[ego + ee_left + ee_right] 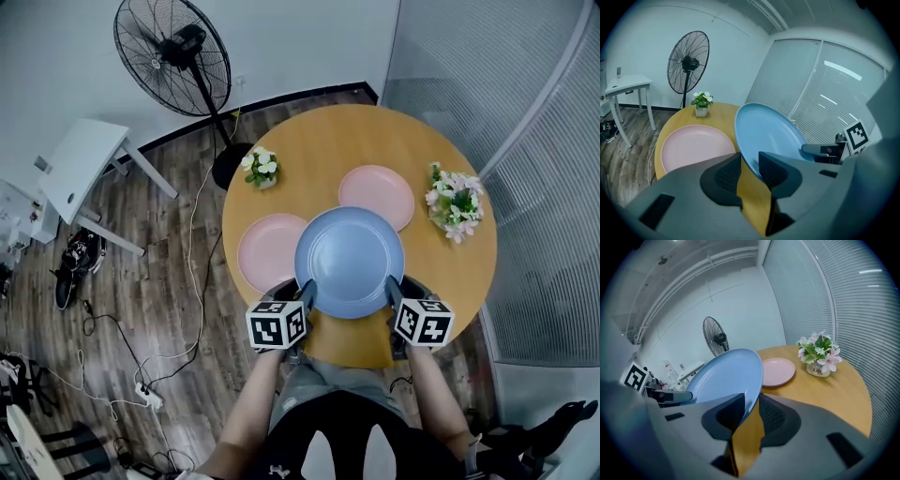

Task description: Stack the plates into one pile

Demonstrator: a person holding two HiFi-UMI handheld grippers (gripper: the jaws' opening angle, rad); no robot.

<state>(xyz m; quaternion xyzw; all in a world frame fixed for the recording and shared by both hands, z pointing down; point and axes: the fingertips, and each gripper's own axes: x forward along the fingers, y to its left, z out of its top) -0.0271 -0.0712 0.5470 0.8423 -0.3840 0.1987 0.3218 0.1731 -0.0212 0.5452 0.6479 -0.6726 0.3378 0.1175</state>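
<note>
The left gripper and right gripper each pinched an opposite side of the blue plate's rim in their jaws, holding it clear of the round wooden tabletop. The plate was plain, glossy and shallow. The near pink plate lay partly beneath its left edge, and the far pink plate lay beyond.

Held plate above table, left plate beside, far plate behind

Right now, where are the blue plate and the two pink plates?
blue plate [349, 261], head view, its centre.
near pink plate [262, 248], head view, its uncovered left part.
far pink plate [377, 192], head view, its centre.
</note>
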